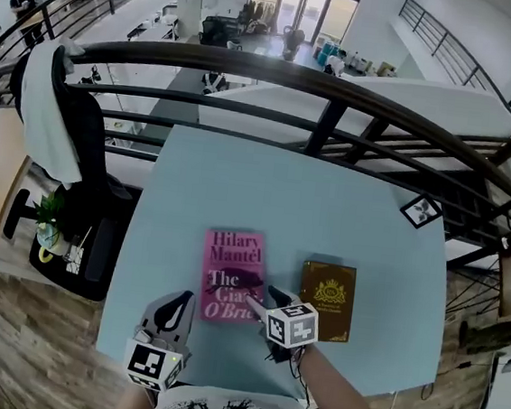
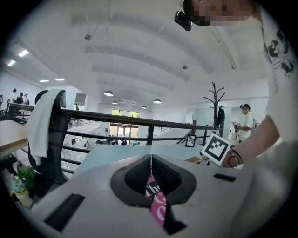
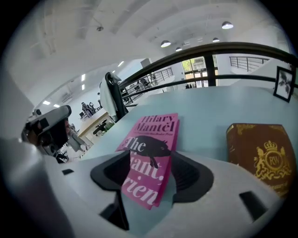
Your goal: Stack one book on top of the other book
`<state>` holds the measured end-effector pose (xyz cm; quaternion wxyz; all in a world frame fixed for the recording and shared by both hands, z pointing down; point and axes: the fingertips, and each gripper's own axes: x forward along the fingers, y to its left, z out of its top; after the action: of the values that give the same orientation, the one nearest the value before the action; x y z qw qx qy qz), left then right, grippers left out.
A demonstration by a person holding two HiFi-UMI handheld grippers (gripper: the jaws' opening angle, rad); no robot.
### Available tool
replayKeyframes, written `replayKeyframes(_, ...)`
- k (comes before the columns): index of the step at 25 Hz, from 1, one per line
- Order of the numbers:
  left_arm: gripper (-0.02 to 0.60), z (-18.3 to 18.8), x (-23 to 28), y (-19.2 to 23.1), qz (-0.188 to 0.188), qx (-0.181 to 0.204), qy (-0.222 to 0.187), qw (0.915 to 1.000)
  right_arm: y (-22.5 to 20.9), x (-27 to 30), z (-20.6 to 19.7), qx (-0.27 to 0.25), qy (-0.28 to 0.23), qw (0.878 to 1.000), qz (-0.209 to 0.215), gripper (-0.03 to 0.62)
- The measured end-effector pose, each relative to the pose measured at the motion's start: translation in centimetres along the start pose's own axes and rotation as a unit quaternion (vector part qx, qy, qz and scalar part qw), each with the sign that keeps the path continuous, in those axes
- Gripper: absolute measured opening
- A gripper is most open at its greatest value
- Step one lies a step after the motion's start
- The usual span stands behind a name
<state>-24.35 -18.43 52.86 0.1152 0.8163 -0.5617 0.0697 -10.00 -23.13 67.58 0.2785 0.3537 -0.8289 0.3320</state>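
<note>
Two books are laid flat on the pale blue surface, side by side with a gap between them. A pink book is on the left and a brown book with a gold crest is on the right.

The right tool is held low at the pink book's right edge, in the gap between the two books. In the right gripper view its jaws are seen spread wide, with the near corner of the pink book lying between them and not pinched.

The left tool is held by the pink book's lower left corner. In the left gripper view its tips are seen pressed together, and a strip of pink cover shows through the slit below them. Whether that cover is touched cannot be told.

A dark railing is seen beyond the surface's far edge.
</note>
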Motion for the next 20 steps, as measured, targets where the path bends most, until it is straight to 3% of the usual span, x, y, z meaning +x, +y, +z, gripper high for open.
replayKeyframes(7, 0.012, -2.7, 0.9, 0.8, 0.002, -0.016, 0.028, 0.9995, -1.4, 3.3, -1.4, 0.057, 0.039, 0.998, 0.001, 0.268)
replayKeyframes(12, 0.012, -4.3, 1.4, 1.3, 0.005, -0.022, 0.054, 0.9983, -1.2, 4.2, -2.4, 0.094, 0.056, 0.994, 0.014, 0.206)
replayKeyframes(16, 0.012, -6.8, 2.4, 1.2, -0.003, -0.034, 0.12, 0.9922, -1.2, 4.2, -2.5, 0.093, 0.052, 0.994, 0.012, 0.202)
replayKeyframes(20, 0.014, -9.7, 3.8, 1.3, -0.006, -0.077, 0.198, 0.9772, -1.1, 4.2, -2.5, 0.097, 0.043, 0.994, 0.014, 0.204)
